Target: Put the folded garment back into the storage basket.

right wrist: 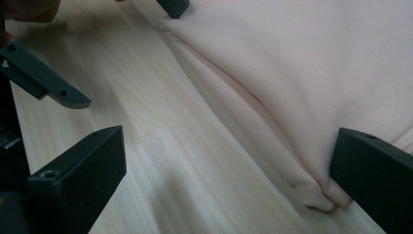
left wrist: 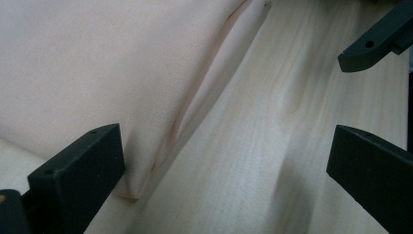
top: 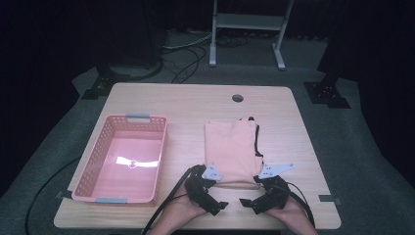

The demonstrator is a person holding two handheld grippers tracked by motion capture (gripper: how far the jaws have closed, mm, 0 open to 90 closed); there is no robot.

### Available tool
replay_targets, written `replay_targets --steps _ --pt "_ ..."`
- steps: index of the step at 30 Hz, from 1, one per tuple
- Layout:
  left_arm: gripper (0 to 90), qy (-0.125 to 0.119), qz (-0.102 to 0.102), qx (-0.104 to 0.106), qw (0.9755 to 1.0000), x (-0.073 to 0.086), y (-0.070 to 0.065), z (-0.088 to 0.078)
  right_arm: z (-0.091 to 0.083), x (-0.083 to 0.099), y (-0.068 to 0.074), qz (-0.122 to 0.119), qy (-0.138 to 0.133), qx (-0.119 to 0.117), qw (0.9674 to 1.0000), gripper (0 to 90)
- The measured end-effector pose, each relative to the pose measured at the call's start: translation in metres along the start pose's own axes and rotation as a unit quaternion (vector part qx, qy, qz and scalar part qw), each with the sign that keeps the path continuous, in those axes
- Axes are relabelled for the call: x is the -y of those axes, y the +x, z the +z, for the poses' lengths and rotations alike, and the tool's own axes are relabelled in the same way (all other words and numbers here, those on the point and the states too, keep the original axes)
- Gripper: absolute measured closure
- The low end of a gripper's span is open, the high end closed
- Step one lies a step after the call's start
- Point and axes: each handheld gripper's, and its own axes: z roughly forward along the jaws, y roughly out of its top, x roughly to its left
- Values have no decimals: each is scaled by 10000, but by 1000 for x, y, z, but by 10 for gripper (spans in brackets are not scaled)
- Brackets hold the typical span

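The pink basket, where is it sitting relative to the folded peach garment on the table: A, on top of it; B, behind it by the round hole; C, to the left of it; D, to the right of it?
C: in the high view the pink basket stands on the table to the left of the folded peach garment, apart from it.

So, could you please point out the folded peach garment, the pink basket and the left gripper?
folded peach garment (top: 232, 152): high view, middle of its top layer.
pink basket (top: 147, 117): high view, far rim.
left gripper (left wrist: 224, 161): left gripper view, midway between its fingertips.
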Motion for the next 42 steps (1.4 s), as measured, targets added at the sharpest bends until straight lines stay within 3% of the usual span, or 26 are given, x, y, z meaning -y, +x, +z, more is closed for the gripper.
replay_targets --steps 8,27,33,37,42 --pt "0 -23 -1 32 10000 7 -13 -4 -4 7 12 -42 1 11 10000 1" --pt "0 110 209 29 9997 19 -45 -11 -12 24 38 -186 38 63 9998 1" --pt "0 64 209 26 9998 21 -46 -12 -12 25 40 -226 -29 79 9997 1" --pt "0 -116 133 88 9998 21 -44 -14 -13 24 39 -187 -98 42 9998 1" --pt "0 -452 149 -117 9988 20 -40 -23 -22 22 38 -195 -376 111 9990 2"
